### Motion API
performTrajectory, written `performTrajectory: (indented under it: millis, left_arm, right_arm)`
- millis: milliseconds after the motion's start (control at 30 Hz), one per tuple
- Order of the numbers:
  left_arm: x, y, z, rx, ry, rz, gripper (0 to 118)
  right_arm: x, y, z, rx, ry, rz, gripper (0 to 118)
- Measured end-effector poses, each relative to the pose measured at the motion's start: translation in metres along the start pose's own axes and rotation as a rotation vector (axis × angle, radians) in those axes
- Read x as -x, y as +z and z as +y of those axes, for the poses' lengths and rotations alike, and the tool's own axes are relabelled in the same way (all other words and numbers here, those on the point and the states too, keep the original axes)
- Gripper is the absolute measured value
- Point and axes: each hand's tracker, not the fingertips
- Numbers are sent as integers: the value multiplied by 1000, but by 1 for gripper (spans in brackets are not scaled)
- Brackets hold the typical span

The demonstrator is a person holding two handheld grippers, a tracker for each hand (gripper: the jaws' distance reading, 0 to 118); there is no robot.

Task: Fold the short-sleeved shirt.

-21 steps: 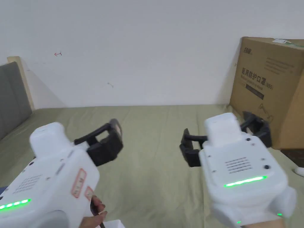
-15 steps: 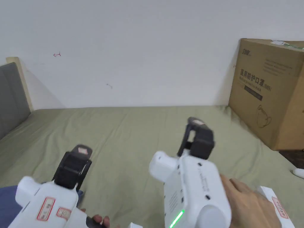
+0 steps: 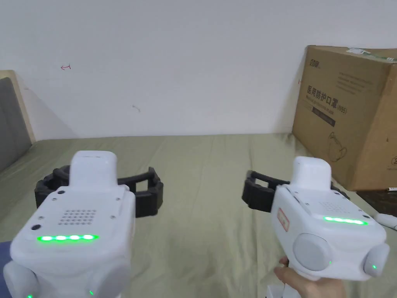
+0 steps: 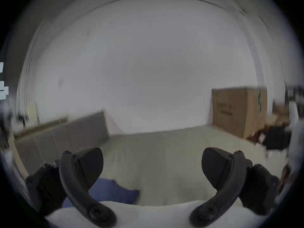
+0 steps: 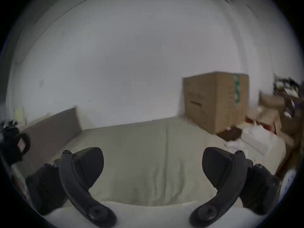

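A blue garment, the shirt (image 4: 111,192), lies bunched on the olive bed sheet (image 3: 201,186) just below and left of my left gripper; a sliver of it shows at the head view's lower left edge (image 3: 4,248). My left gripper (image 3: 99,185) (image 4: 152,164) hovers over the sheet with its jaws wide apart and nothing between them. Level with it on the right, my right gripper (image 3: 296,186) (image 5: 153,164) is open too and empty, above bare sheet. The left gripper (image 5: 14,146) also shows at the far left of the right gripper view.
A large cardboard box (image 3: 349,124) stands at the bed's far right corner against the white wall. A grey padded headboard (image 3: 9,120) runs along the left. Boxes and clutter (image 5: 279,113) pile up beyond the bed's right edge.
Half a second ago both grippers were rolled onto their sides and lower; now they are level, side by side, jaws spread wide. The head camera has shifted slightly.
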Motion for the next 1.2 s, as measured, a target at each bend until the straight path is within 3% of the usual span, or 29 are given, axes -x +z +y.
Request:
performTrajectory:
  millis: [33,167,433,600,667,833,1033,1200]
  left_arm:
    - [-3,3,-2,-3,-3,-6,118]
    - [10,1,-9,69,216,-103,118]
    - [16,2,-4,50,180,-58,115]
    - [16,4,-6,63,198,-83,71]
    - [12,1,-8,90,174,-59,0]
    - [10,4,-15,107,170,-77,0]
    - [15,-1,-11,110,190,-91,0]
    - [31,4,-5,105,209,-69,0]
  right_arm:
    - [-3,3,-7,6,28,-43,118]
    - [3,19,-11,-102,164,-10,118]
    - [13,20,1,-117,250,5,117]
    - [5,30,-6,-122,121,36,80]
    - [6,27,-8,-120,149,-50,11]
    - [-2,27,-7,-99,130,-2,0]
    - [5,29,1,-102,160,2,0]
    - [24,29,6,-95,175,77,0]
